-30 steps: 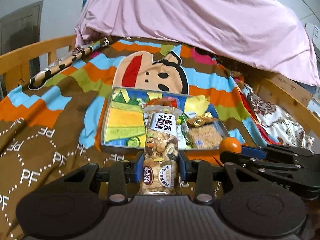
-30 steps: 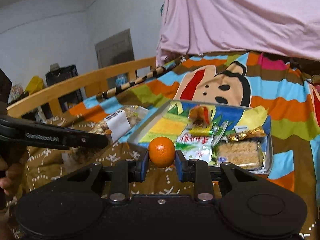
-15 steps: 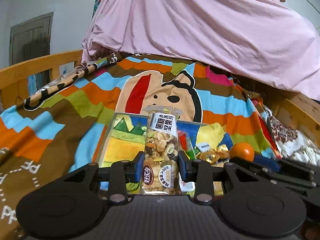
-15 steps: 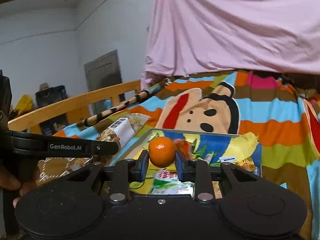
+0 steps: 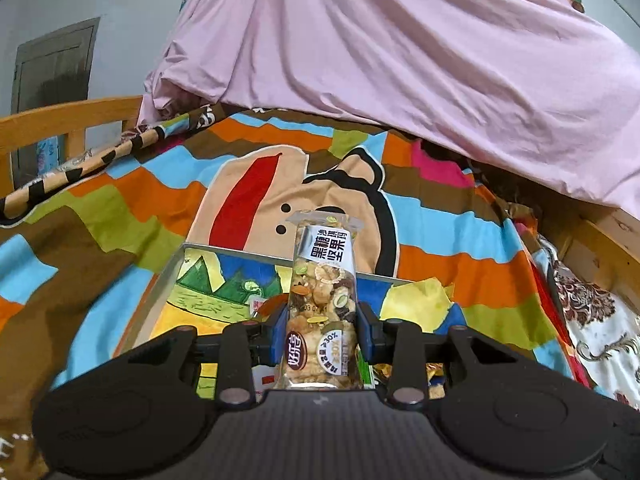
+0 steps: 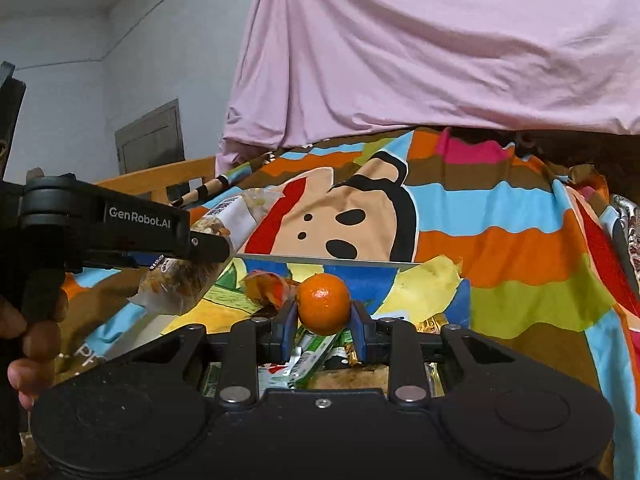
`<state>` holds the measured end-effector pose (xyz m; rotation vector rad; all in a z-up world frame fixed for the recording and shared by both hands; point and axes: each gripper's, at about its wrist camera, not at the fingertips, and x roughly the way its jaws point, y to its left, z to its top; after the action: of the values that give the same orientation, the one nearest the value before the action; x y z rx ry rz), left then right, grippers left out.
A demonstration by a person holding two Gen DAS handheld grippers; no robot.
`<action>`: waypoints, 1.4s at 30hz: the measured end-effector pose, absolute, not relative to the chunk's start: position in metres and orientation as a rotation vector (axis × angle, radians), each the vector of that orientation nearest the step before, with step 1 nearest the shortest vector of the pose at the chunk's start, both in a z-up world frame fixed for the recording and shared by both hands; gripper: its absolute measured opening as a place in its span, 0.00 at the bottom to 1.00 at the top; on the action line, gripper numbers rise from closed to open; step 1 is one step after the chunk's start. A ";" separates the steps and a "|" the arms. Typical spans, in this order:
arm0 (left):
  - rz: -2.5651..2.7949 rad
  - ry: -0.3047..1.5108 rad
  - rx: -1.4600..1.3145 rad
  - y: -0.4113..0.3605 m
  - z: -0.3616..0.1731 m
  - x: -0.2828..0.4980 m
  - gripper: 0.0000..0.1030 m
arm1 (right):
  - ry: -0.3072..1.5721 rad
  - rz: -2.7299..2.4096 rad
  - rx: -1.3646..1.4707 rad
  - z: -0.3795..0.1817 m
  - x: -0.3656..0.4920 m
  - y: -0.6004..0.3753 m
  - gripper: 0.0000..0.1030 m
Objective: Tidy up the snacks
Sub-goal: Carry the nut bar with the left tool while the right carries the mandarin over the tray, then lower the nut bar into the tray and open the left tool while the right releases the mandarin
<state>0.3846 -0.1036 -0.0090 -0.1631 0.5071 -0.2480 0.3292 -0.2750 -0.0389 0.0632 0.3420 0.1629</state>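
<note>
Peering along the left gripper [image 5: 322,332], we get the nut snack pack [image 5: 322,300] standing upright between the blue pads, clenched on both sides, its clear wrapper full of nuts and crisps. There's writing: a white label near the top with bold Chinese characters, a brown oval logo low down, and a round badge reading "30%". A faint printed date runs across the middle, too small to read fully. The pack hangs over the near edge of the tray [image 5: 168,280], whose painted floor shows mountains and fields, with a yellow wrapper [image 5: 416,300] lying in its right part. Under it all spreads the striped cartoon blanket [image 5: 120,220], and a pink sheet [image 5: 400,60] drapes behind. Compared with a second ago the tray has slid closer and lower in this view, and the right gripper and orange have dropped out of it.

Over to the right wrist view: the right gripper [image 6: 323,316] pinches the orange [image 6: 323,304] squarely between its pads, just above the tray's near half, with green-and-white sachets [image 6: 316,356] showing below. On the left, the other gripper's arm reads "GenRobot.AI", a hand [image 6: 28,344] wrapped round its handle, the nut pack tilted in its grip beside the tray's left edge. A second back the tray's contents lay fully open ahead; now the gripper body covers most of them.
</note>
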 end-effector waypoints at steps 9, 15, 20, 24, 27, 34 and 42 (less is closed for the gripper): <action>-0.128 0.518 -0.206 -0.092 -0.040 0.396 0.37 | 0.406 0.211 0.119 -0.053 0.350 -0.269 0.30; -0.069 0.544 -0.211 -0.087 -0.059 0.397 0.37 | 0.470 0.273 0.095 -0.066 0.350 -0.253 0.30; -0.052 0.571 -0.223 -0.085 -0.071 0.398 0.37 | 0.524 0.297 0.101 -0.073 0.353 -0.247 0.30; -0.050 0.587 -0.217 -0.086 -0.077 0.398 0.37 | 0.561 0.302 0.111 -0.079 0.355 -0.246 0.30; -0.048 0.599 -0.214 -0.085 -0.081 0.398 0.37 | 0.578 0.303 0.106 -0.082 0.356 -0.245 0.30; -0.036 0.623 -0.225 -0.082 -0.088 0.395 0.37 | 0.605 0.306 0.091 -0.086 0.357 -0.242 0.30; -0.036 0.622 -0.212 -0.080 -0.091 0.392 0.37 | 0.630 0.307 0.083 -0.089 0.361 -0.241 0.30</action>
<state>0.3920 -0.0795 -0.0906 -0.2122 0.6222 -0.0365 0.3606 -0.2415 -0.0893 0.0828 0.6300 0.3073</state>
